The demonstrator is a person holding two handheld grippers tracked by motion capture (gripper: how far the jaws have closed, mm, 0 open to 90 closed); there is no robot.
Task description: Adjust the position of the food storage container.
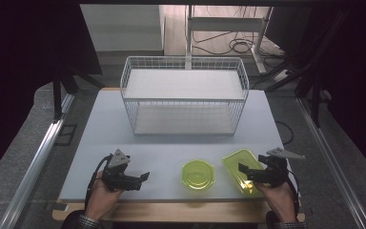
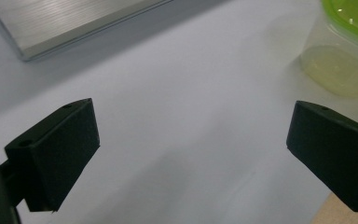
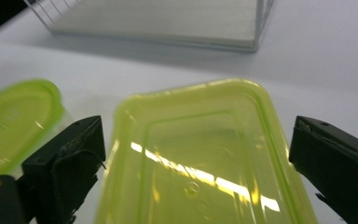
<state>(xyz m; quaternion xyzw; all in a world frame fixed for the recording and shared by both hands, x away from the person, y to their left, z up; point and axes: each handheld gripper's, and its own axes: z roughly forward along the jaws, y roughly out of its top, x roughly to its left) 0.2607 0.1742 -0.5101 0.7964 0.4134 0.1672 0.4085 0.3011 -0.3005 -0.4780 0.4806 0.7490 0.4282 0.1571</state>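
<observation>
right tongs (image 3: 193, 154) spread wide over a green rectangular lid (image 3: 200, 158) on the table (image 1: 171, 152); left tongs (image 2: 191, 144) spread and empty, a round lid (image 1: 198, 174) off to their right. best approach, likely: lower evenly and pinch the lid's rim squarely.

Bare table (image 1: 162, 148) between wire basket (image 1: 184, 95) and two green containers (image 1: 198, 175) near front edge.
</observation>
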